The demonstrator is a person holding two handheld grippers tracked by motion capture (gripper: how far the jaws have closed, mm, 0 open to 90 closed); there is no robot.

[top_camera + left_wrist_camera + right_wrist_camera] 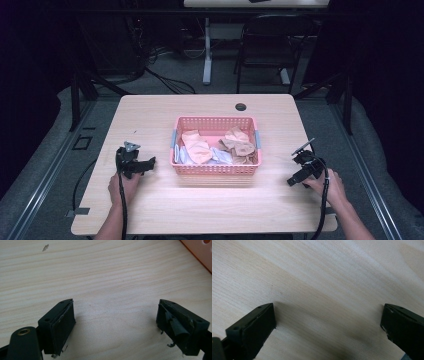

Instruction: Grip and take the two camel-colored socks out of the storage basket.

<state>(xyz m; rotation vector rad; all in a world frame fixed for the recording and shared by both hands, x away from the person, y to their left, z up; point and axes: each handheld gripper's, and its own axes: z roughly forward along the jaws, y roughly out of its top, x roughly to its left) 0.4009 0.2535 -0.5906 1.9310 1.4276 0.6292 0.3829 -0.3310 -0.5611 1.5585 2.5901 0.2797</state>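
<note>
Both tongs rest on the wooden bench, one on either side of the pink basket, and each is held from behind by a hand at the near edge. Left tongs lie just to the left of the basket, well short of touching it, with the jaws pointing toward its left wall; in the left gripper view they stand wide apart with nothing but bare wood grain between the pads, and a corner of the basket shows at the upper right. Right tongs lie to the right of the basket and a little nearer the person than its front wall, farther from it than the left pair. In the right gripper view the jaws are likewise spread wide over bare wood, gripping nothing.

Inside the basket lies a loose heap of small cloth pieces: a peach one toward the left, a pale bluish-white one near the front, and tan ones on the right; they look like socks, though the high view is too small to be sure. Beyond the basket, a round cable hole sits near the bench's far edge.
</note>
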